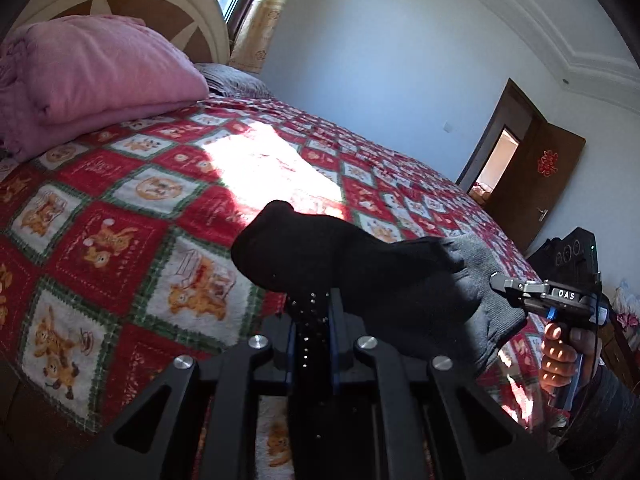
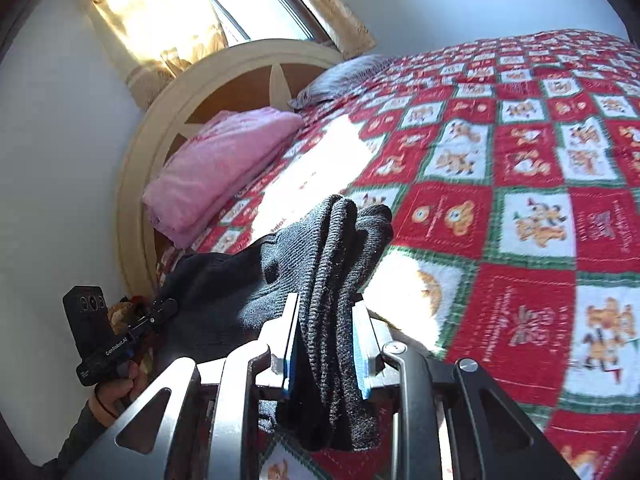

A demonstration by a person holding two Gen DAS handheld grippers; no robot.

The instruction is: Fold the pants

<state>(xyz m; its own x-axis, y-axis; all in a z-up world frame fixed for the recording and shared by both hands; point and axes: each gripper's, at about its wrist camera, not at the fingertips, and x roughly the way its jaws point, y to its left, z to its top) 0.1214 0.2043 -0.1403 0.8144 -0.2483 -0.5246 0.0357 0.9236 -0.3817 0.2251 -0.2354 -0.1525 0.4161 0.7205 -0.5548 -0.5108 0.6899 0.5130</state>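
red quilted bed (image 1: 120, 208) below; dark pants (image 2: 336, 280) pinched between both grippers' fingers, left gripper (image 1: 312, 300), right gripper (image 2: 326, 320).

The left gripper (image 1: 313, 320) is matte black with blue finger pads and round silver screws. The right gripper (image 2: 326, 344) is brushed silver, "DAS" stamped on top, above the right hand (image 1: 560, 360), bare-skinned, dark sleeve below.
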